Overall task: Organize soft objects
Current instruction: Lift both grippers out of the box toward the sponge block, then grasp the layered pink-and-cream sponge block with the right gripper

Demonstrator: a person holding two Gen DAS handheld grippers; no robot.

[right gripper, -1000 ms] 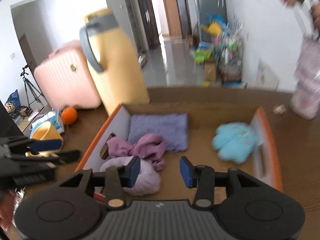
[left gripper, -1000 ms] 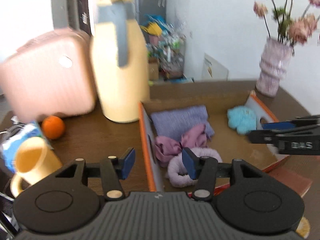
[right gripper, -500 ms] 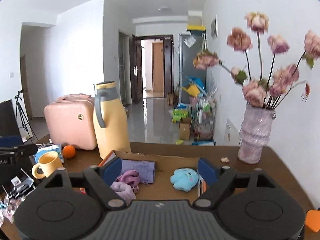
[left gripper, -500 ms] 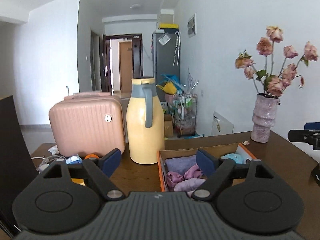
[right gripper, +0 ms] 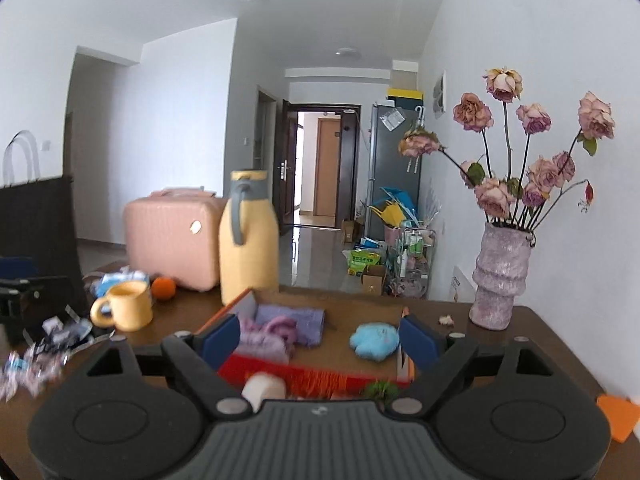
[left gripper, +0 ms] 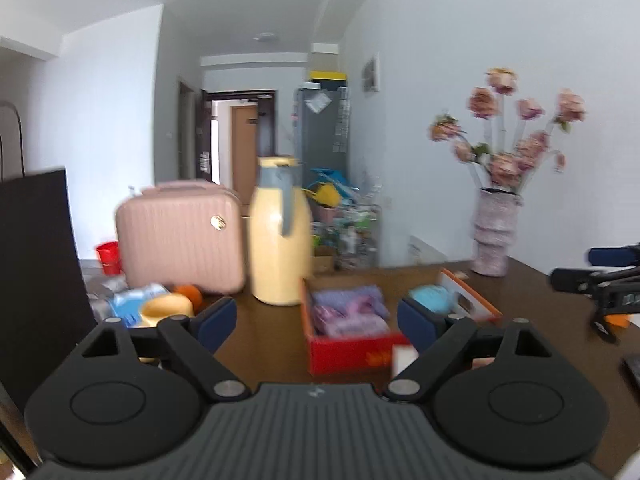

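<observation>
Left gripper point(left gripper: 316, 322) spread wide, empty; right gripper point(right gripper: 320, 340) likewise; box point(right gripper: 320, 378) just ahead holds lilac cloth point(right gripper: 298, 318), pink pieces far left, blue plush point(right gripper: 375, 340) right; blurred view, perhaps small items near box front; low reach could clip box wall, shove it toward jug point(right gripper: 249, 240).

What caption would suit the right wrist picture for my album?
Open right gripper hovers before a cardboard box holding a blue plush toy and purple cloths, beside a yellow jug.
</observation>
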